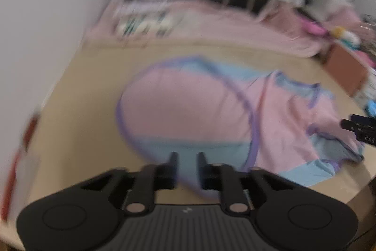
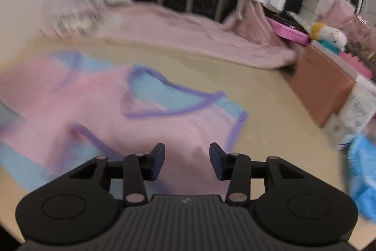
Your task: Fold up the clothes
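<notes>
The pink cotton garment with light-blue panels and purple piping (image 1: 199,105) lay near the middle of the beige bench (image 1: 82,98), one side already turned over into a rounded flap while the end towards the bench's right edge was rumpled and unsquared. The left gripper (image 1: 187,158) hovered at the garment's near hem, jaws narrowly parted and gripping nothing as far as the blur allowed, and the right gripper (image 2: 186,152) stood over the pink cloth with jaws moderately apart and empty. By my judgement the fold was only partly done: the right-hand side, and any final halving and smoothing, remained.
</notes>
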{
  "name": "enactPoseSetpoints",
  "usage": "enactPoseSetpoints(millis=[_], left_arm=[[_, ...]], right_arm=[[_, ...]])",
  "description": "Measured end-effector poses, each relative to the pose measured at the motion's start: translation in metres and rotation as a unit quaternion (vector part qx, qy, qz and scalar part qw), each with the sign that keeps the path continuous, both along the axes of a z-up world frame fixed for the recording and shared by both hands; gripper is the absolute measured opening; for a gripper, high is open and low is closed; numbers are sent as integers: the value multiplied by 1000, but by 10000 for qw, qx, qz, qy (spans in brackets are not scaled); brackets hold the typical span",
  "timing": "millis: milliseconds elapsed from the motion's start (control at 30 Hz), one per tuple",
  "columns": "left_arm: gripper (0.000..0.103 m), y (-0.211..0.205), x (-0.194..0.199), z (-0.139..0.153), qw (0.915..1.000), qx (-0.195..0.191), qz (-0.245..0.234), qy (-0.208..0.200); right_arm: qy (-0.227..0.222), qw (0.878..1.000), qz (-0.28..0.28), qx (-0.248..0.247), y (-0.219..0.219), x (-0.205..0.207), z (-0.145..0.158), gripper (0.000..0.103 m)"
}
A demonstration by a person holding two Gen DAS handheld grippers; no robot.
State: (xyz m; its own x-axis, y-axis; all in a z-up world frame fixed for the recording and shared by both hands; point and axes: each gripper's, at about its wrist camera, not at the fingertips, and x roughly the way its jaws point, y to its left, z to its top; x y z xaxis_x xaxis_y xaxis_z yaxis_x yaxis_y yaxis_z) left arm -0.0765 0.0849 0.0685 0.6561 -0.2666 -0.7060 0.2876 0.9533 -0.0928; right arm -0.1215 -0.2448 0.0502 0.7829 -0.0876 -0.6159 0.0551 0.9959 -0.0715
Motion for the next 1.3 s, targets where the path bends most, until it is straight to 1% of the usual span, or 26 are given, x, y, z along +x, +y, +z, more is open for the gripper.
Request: enactPoseSetpoints(millis=[33,100,167,233,267,300,333,400,433,500,533,600,633,700,733,800,833,867,900,967,1033,1133,1200,1233,1267,1300], left_arm=[[41,-3,1,-1,9998,-97,-154,-41],[41,-12,9,-12,9977,-441,-502,64],[40,-25,7,-28,9968,-313,-733,86],[37,-34,2,-40,9964,-137,-837,-3],[32,-35,-3,-44,9967,-49,-803,-120],[30,-33,-8,-45,9969,-3,-768,-154],[25,-31,-12,-45,9972,30,-732,-166],[23,-25,-21,-45,9982,-41,-597,-88],[20,-23,-27,-44,9986,-91,-522,-39],[19,-24,-39,-42,9986,-129,-521,39],[19,-25,-45,-41,9985,-150,-522,87],[19,-30,-48,-36,9975,-221,-632,238],[19,-33,-49,-34,9968,-258,-693,317],[20,-35,-46,-30,9968,-390,-688,119],[24,-36,-45,-29,9966,-459,-678,-1],[25,-40,-40,-32,9967,-419,-702,-6],[24,-42,-39,-36,9967,-381,-709,44],[22,-43,-37,-40,9968,-343,-716,94],[20,-44,-39,-42,9972,-268,-703,47],[18,-44,-44,-42,9972,-118,-738,-53],[18,-42,-44,-42,9975,-199,-680,-36],[19,-36,-44,-39,9975,-315,-632,-46],[26,-28,-51,-36,9962,-507,-682,-182],[37,-25,-54,-36,9954,-582,-721,-225],[41,-23,-56,-37,9947,-641,-756,-259],[41,-20,-59,-37,9940,-700,-791,-292]], right_arm=[[26,9994,262,243,8,-3,-1,43],[88,9941,798,730,25,-9,-3,43],[150,9836,1329,1212,41,-15,-6,43],[239,9885,1221,862,61,-11,-20,42],[348,9909,1091,715,67,-7,-28,37],[306,9923,1058,576,69,-7,-31,34],[258,9934,1028,437,71,-7,-33,32],[357,9940,976,344,66,-5,-33,28],[409,9942,950,300,63,-5,-32,27],[511,9944,898,211,57,-4,-31,29],[562,9945,872,167,54,-3,-31,32],[668,9934,838,397,47,-3,-24,34],[598,9921,900,629,44,-4,-20,35],[476,9897,930,982,39,-3,-13,35],[385,9901,862,1042,39,2,-13,36],[417,9889,715,1234,40,18,-20,35],[435,9881,641,1331,41,26,-24,29],[383,9884,568,1352,40,29,-25,10],[329,9888,495,1371,40,31,-26,6],[116,9914,313,1262,38,32,-24,6],[144,9927,184,1183,33,33,-24,6],[185,9940,267,1044,35,27,-23,12],[208,9945,420,942,39,20,-21,26],[85,9946,511,895,41,11,-17,44],[-30,9946,588,854,42,2,-13,50],[8,9940,656,876,41,-6,-13,50]])
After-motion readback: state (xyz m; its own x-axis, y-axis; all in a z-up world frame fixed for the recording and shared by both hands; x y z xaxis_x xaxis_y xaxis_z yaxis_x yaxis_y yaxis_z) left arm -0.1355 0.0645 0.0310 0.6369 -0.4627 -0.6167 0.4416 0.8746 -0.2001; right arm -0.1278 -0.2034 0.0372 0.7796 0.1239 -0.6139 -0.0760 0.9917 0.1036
